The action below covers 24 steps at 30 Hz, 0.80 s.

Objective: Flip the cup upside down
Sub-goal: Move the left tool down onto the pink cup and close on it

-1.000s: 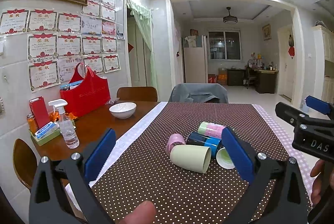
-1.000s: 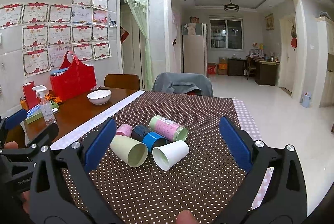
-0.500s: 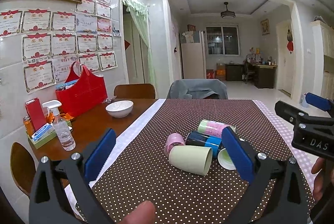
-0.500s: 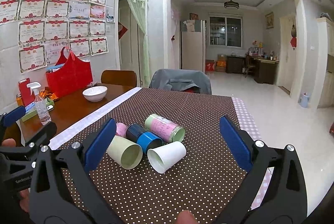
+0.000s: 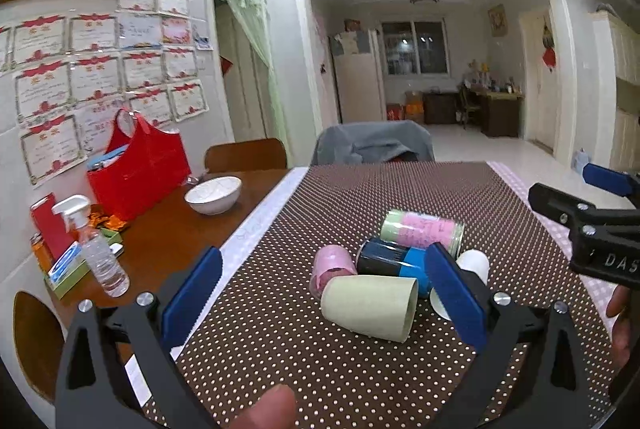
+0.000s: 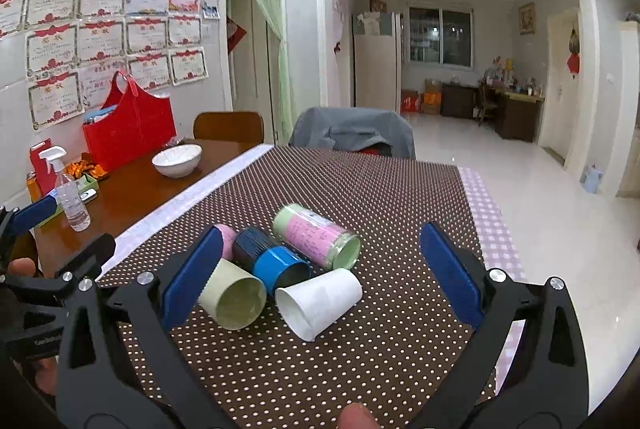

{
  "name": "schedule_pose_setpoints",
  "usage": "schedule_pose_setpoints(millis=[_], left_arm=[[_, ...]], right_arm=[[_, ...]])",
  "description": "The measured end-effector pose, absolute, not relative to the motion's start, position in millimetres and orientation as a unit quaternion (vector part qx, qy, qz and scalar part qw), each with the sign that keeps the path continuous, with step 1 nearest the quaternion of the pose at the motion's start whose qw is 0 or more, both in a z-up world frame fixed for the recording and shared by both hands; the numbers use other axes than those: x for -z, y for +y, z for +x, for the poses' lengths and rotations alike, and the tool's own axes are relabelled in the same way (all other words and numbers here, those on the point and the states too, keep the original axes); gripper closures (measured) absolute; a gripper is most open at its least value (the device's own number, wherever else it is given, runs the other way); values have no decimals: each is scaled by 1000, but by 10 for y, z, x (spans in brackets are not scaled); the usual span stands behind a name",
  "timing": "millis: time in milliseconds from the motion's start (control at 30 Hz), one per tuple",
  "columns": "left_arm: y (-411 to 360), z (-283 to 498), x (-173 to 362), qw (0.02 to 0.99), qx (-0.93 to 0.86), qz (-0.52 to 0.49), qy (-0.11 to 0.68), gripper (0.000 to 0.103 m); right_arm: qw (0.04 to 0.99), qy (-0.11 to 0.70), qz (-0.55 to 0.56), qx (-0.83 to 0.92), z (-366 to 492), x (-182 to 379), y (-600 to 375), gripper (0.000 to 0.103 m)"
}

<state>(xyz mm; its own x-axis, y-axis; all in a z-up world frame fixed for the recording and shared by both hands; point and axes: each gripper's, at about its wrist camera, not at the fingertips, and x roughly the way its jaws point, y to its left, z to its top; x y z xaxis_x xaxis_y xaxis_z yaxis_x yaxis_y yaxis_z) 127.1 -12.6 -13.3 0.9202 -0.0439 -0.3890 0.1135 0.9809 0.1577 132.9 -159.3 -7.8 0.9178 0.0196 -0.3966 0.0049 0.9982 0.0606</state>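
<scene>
Several cups lie on their sides in a cluster on the brown dotted tablecloth (image 5: 280, 341): a pale green cup (image 5: 370, 307) (image 6: 234, 299), a white paper cup (image 6: 320, 303) (image 5: 474, 265), a black and blue cup (image 5: 390, 261) (image 6: 272, 261), a small pink cup (image 5: 332, 265) (image 6: 226, 239) and a pink and green cup (image 5: 424, 231) (image 6: 316, 235). My left gripper (image 5: 320, 297) is open and empty, just short of the pale green cup. My right gripper (image 6: 320, 273) is open and empty, with the white cup between its fingers' lines.
On the bare wooden table at left stand a white bowl (image 5: 214, 195), a red bag (image 5: 140, 177), a spray bottle (image 5: 96, 249) and a small tray of items (image 5: 66, 271). A chair draped in grey cloth (image 5: 372, 145) stands at the far end. The table's right edge drops to the floor.
Both grippers have moved forward and lower toward the cups, which now look larger and nearer. The cups have not moved. Both grippers stay open.
</scene>
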Motion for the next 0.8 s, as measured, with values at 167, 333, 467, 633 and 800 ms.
schedule_pose_setpoints(millis=[167, 333, 467, 633, 800], left_arm=[[-180, 1715, 266, 962, 68, 107, 242, 4], [-177, 2139, 484, 945, 86, 122, 292, 4], [-146, 2407, 637, 928, 98, 131, 334, 4], [-66, 2587, 813, 908, 121, 158, 369, 4], [92, 2816, 905, 893, 122, 170, 398, 4]], right_arm=[[969, 245, 39, -3, 1628, 237, -1784, 6], [960, 276, 43, -11, 1891, 380, -1872, 6], [951, 304, 49, -15, 2075, 547, -1950, 6], [942, 331, 60, -14, 2201, 748, -2013, 6], [934, 352, 60, -15, 2346, 885, -1987, 6]])
